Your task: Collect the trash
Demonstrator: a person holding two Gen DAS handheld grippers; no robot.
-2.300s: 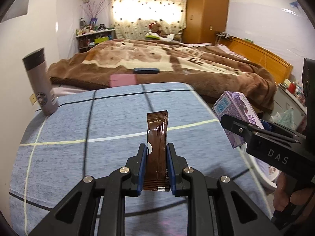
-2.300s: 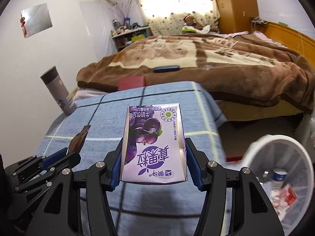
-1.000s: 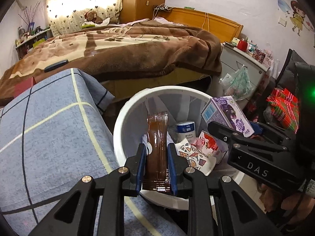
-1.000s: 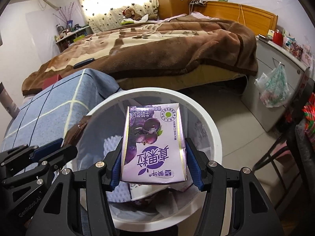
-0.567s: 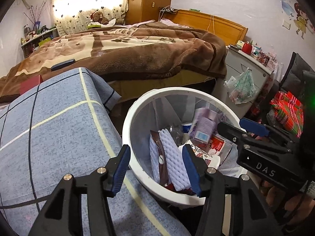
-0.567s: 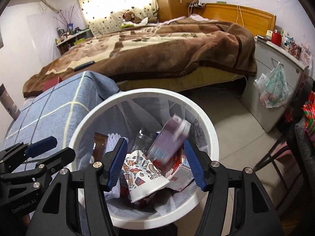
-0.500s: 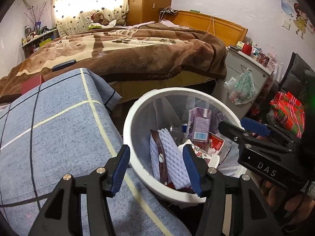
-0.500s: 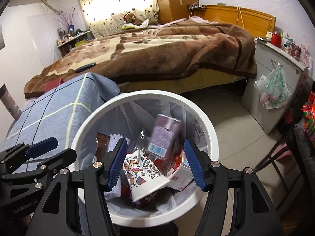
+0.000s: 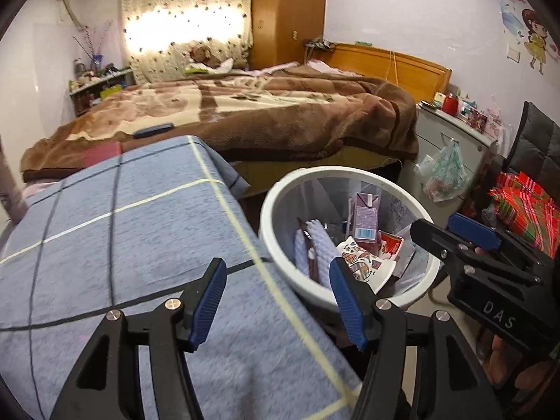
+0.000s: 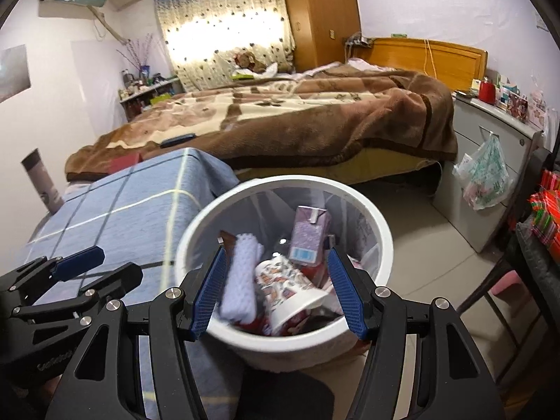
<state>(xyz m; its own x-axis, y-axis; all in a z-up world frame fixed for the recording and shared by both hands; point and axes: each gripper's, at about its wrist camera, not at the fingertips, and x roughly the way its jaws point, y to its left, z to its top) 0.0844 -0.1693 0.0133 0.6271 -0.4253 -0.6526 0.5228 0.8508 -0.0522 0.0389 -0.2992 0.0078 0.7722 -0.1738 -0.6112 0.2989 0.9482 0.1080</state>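
Your left claw [image 9: 276, 301] just spread and empty over the desk [image 9: 115, 231], wrapper [image 9: 309, 252] dropped into bin [image 9: 280, 196] beside it, right claw [image 10: 276, 288] spread, carton [image 10: 309, 236] below.

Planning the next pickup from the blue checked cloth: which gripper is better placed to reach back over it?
Left, probably: the left gripper hangs open over the blue checked cloth, while the right gripper, also open and empty, is over the white bin.

Only legible txt I get: "DAS" in pale letters on the black body of my right gripper [image 9: 469, 241], seen from left wrist cam; print on the purple carton [image 9: 365, 217] too small to read.
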